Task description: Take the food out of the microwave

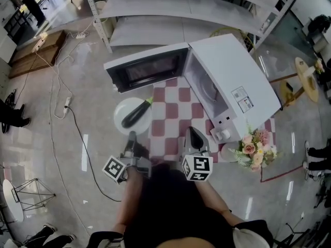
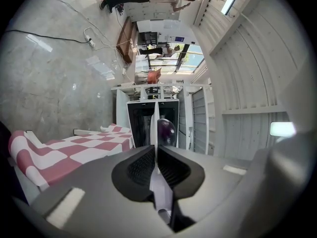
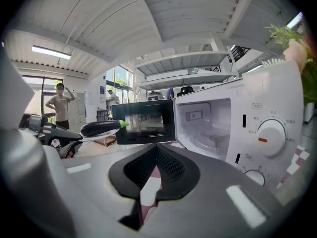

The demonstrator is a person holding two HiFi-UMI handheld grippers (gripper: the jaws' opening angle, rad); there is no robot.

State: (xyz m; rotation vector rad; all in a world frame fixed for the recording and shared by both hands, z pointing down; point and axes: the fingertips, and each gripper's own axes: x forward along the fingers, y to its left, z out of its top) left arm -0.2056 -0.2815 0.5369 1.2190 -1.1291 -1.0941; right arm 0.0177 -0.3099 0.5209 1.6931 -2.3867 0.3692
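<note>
Eggplant [image 1: 135, 113] on plate [image 1: 123, 110], left claw [image 1: 132, 136] clamping it; right claw [image 1: 192, 130] apparently shut.

Microwave [image 1: 243, 71] cavity: front open, only the turntable [image 3: 218, 141] inside, free to reach. Door [image 1: 150, 68]: swung wide to the left, barring that side. Checked table [image 1: 173, 125] before the opening: bare, passable. Plate [image 1: 140, 126] with eggplant [image 1: 135, 113]: just off the table's left edge, near the door. Flowers [image 1: 253, 146]: crowd the right front corner.

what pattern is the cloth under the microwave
Red-and-white checks; the tablecloth shows best in the head view.
</note>
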